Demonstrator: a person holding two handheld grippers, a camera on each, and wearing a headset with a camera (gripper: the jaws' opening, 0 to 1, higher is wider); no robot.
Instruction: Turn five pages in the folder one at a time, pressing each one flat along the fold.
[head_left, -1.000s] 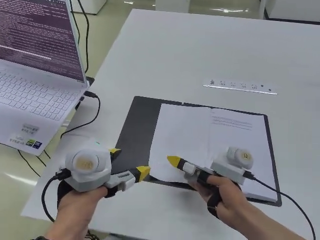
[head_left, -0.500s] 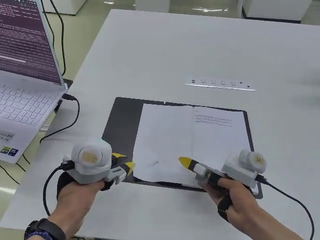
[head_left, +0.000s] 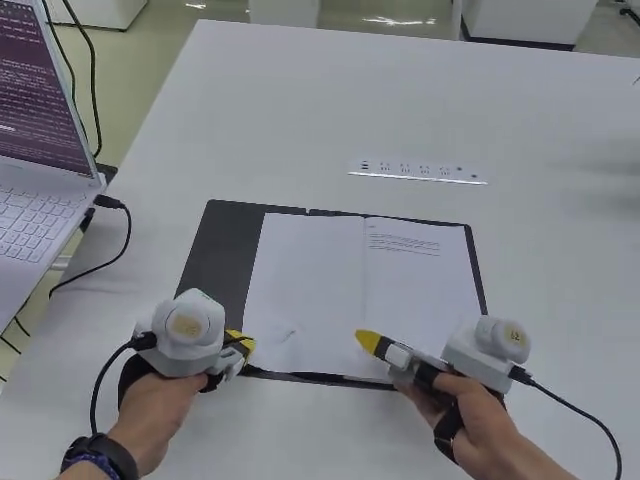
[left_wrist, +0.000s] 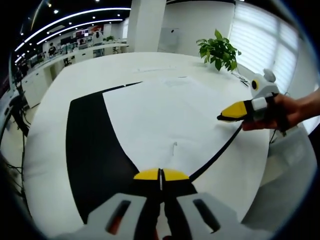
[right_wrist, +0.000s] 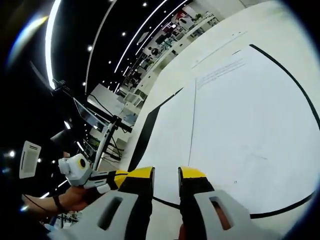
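Presumably to turn the right page (head_left: 420, 290), the right hand-held gripper (head_left: 367, 341) hovers open at lower centre; the left hand-held gripper (head_left: 243, 346), closed empty, flanks the folder (head_left: 222, 262).

The grey plastic, yellow-tipped left gripper (left_wrist: 161, 175), held in the person's left hand (head_left: 158, 400) at the near left, has its jaws pressed together. The matching grey, yellow-tipped right gripper (right_wrist: 166, 175), held low in the right hand (head_left: 468, 412) at the near right, points left toward the other gripper, with its jaws slightly parted.
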